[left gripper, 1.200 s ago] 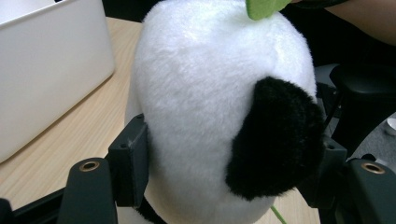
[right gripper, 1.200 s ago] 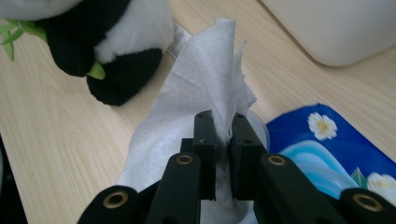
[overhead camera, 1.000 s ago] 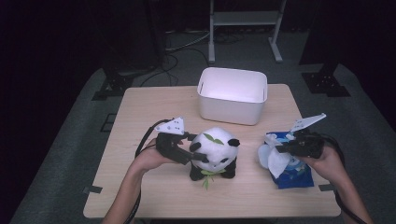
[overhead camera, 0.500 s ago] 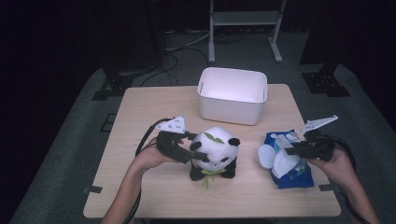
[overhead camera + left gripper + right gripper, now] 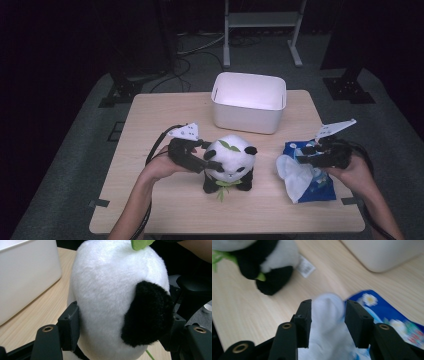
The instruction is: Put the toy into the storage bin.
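1. The panda plush [image 5: 230, 162] sits upright on the wooden table [image 5: 165, 120], with the left gripper [image 5: 202, 156] closed on the side of its head. In the left gripper view the black jaws press into the white pile on either side, one beside the black ear [image 5: 147, 315].
2. To do this step well, I judge the grip should stay low and centred on the head; the stuffing yields, so a shallow pinch could slip off the fur when the toy is lifted.
3. The right gripper [image 5: 306, 154] stands about half open, its jaws having just been opening. The white tissue [image 5: 325, 320] bulges between them, and the pads seem no longer to pinch it.
4. That tissue comes out of the blue tissue pack [image 5: 315, 182] lying flat beneath the right gripper. Letting it go cleanly calls for backing straight off, so the thin sheet does not snag.
5. Materials: the plush is soft, rounded, deep-piled, with a green felt leaf [image 5: 231, 146] on top; the pack is glossy printed film with daisies; the tissue is limp and crumpled.
6. Ahead of both grippers stands the white plastic bin [image 5: 248, 117], rectangular, smooth-walled, round-cornered.
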Tool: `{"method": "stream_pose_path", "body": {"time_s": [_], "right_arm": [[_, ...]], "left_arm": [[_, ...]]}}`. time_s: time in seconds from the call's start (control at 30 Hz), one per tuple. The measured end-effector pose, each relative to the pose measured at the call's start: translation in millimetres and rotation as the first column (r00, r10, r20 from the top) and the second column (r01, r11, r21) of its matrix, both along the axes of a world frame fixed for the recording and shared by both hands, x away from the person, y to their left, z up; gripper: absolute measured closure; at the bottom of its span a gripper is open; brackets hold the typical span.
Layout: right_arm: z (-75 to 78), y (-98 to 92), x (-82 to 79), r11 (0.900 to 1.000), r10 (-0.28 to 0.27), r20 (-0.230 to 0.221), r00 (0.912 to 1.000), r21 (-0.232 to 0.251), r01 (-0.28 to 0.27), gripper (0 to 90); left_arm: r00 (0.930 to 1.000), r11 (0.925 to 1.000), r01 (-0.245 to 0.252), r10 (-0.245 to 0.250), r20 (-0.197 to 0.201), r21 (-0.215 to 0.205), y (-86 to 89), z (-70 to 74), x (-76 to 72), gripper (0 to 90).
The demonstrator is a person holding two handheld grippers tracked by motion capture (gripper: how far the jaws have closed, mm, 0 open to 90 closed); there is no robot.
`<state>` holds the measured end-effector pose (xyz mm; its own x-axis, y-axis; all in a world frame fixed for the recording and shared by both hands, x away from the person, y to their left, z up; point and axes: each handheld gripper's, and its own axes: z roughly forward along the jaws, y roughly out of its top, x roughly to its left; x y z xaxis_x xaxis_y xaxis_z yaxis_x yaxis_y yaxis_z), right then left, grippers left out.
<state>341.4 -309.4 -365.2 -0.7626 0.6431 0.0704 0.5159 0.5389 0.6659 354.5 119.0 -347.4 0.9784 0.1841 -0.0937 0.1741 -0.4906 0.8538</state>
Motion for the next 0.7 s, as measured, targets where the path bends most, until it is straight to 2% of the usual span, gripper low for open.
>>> {"method": "stream_pose_path", "body": {"time_s": [0.03,0.07,0.1,0.13,0.2,0.33,0.4,0.43,0.47,0.5,0.53,0.7], "right_arm": [[0.0,0.0,0.0,1.0,0.0,0.0,1.0,0.0,0.0,55.1],[-1.5,10.2,0.4,0.999,0.039,-0.005,0.9992,0.015,-0.039,52.5],[-1.5,10.2,0.4,0.999,0.039,-0.005,0.9992,0.015,-0.039,52.5],[-3.1,20.7,0.7,0.995,0.085,-0.007,0.9964,0.045,-0.085,51.1],[-5.4,32.4,1.1,0.99,0.126,-0.007,0.992,0.064,-0.126,49.4],[-12.0,57.0,2.6,0.975,0.206,-0.01,0.9784,0.081,-0.205,46.3],[-13.6,61.4,2.8,0.972,0.219,-0.011,0.9757,0.088,-0.217,45.6],[-19.6,74.3,3.7,0.961,0.257,-0.019,0.9663,0.11,-0.253,45.1],[-23.0,79.8,4.1,0.956,0.272,-0.025,0.9619,0.122,-0.267,44.7],[-23.0,79.8,4.1,0.956,0.272,-0.025,0.9619,0.122,-0.267,44.7],[-30.1,90.8,3.8,0.947,0.302,-0.04,0.9526,0.129,-0.294,44.9],[-43.6,108.2,4.3,0.933,0.341,-0.066,0.9379,0.144,-0.329,47.3]], "left_arm": [[1.0,1.0,0.0,0.0,0.0,0.0,0.0,0.0,0.0,30.9],[1.0,1.0,0.0,0.0,0.0,0.001,-0.2,0.2,0.0,30.9],[1.0,1.0,0.0,0.0,0.0,0.001,-0.2,0.2,0.0,30.9],[1.0,1.0,0.001,-0.001,-0.001,0.0,-0.1,0.1,0.2,30.9],[1.0,1.0,0.002,-0.002,-0.001,0.0,0.2,0.0,0.7,30.9],[1.0,1.0,0.002,-0.002,-0.005,0.003,0.5,0.5,1.3,31.0],[1.0,1.0,0.0,0.0,-0.005,0.004,0.4,0.8,1.5,30.9],[1.0,1.0,0.002,-0.002,-0.006,0.007,0.6,1.0,1.9,30.9],[1.0,1.0,0.002,-0.002,-0.007,0.007,0.7,1.1,2.1,30.9],[1.0,1.0,0.002,-0.002,-0.007,0.007,0.7,1.1,2.1,30.9],[1.0,1.0,0.001,-0.001,-0.009,0.006,1.0,0.9,2.2,30.9],[1.0,1.0,0.002,-0.002,-0.008,0.01,2.4,1.1,3.1,30.9]]}}
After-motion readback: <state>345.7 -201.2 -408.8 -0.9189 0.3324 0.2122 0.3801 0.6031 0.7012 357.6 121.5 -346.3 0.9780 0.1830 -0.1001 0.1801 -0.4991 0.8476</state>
